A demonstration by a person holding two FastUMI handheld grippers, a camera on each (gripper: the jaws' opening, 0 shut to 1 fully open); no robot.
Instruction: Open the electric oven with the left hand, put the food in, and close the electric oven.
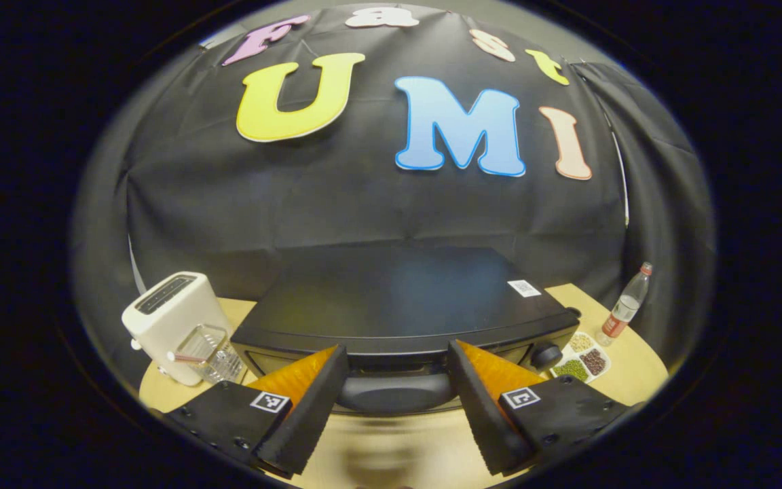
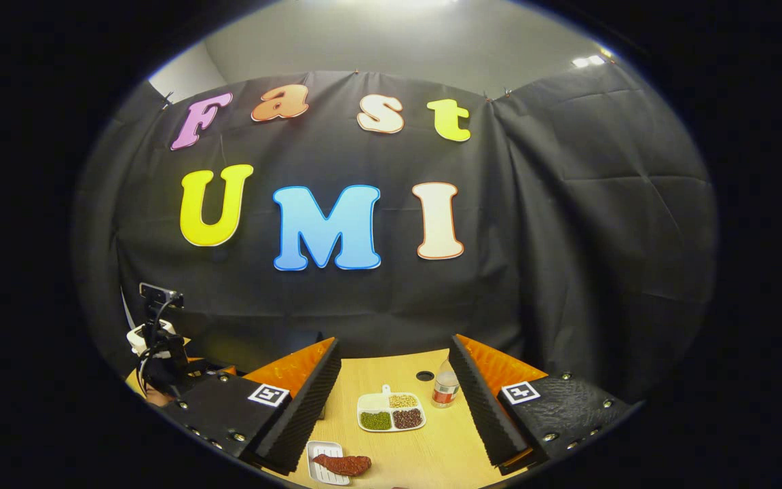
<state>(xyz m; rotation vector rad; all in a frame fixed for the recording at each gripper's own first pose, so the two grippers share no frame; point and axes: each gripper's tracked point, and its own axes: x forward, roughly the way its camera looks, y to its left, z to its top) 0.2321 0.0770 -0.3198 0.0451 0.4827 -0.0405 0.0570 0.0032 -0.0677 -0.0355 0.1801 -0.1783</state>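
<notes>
The black electric oven point(image 1: 398, 299) stands mid-table with its door closed, seen from above its front. Its rounded door handle point(image 1: 394, 392) lies between the spread fingers of my left gripper point(image 1: 396, 350), which is open; I cannot tell whether the fingers touch it. In the right gripper view, a reddish-brown piece of food point(image 2: 345, 464) lies on a small white tray point(image 2: 320, 454) at the near table edge. My right gripper point(image 2: 394, 343) hangs open above the table, holding nothing, with the food low and left of its fingers. The left gripper point(image 2: 160, 339) stands at the far left there.
A white toaster point(image 1: 163, 316) with a clear container point(image 1: 206, 350) before it stands left of the oven. Right of the oven are a knob point(image 1: 546, 354), a divided dish of beans point(image 1: 582, 360) point(image 2: 391, 411) and a plastic bottle point(image 1: 625, 305) point(image 2: 444, 387). A small hole point(image 2: 425, 375) marks the tabletop.
</notes>
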